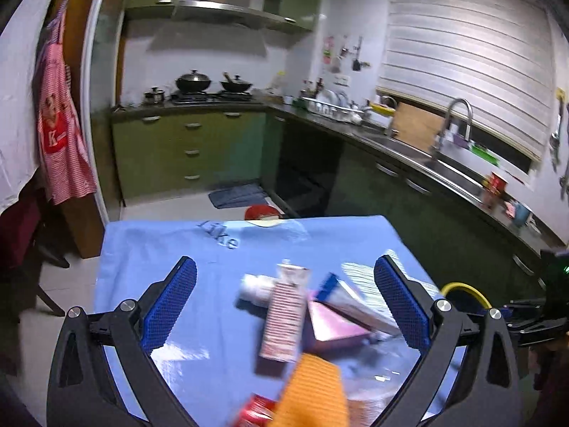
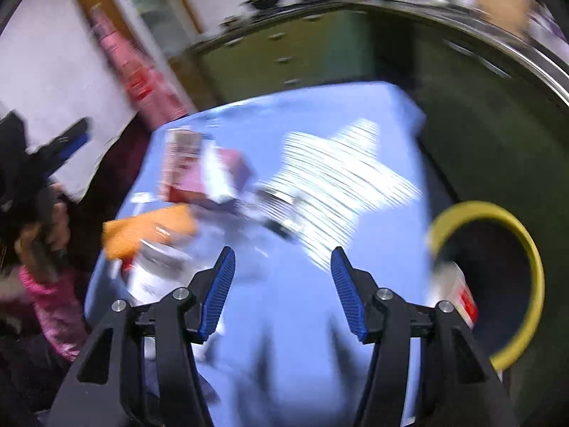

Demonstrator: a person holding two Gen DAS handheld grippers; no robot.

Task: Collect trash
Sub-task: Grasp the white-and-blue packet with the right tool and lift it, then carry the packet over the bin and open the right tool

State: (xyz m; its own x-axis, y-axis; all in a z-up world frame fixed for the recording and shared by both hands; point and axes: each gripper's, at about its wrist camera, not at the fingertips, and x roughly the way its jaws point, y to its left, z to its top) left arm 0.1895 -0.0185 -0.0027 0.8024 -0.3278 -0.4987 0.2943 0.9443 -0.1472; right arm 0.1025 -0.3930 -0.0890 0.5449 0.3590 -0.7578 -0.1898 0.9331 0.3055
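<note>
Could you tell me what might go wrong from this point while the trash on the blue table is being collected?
1. The tubes, pink box and orange cloth overlap in one heap, so the open left gripper may catch several or knock some off.
2. The yellow-rimmed bin sits beside the table edge; a drop could miss it.
3. The right wrist view is badly blurred, so aim may suffer.

A heap of trash lies on the cloth-covered bench [image 1: 149, 249]: a striped tube [image 1: 284, 316] rests across a small bottle [image 1: 254, 286] to its left and a box [image 1: 332, 323] to its right, with another tube [image 1: 355, 302] on the box. A bin [image 2: 526, 284] stands beside the bench's right edge, a carton [image 2: 458, 295] inside it.
</note>
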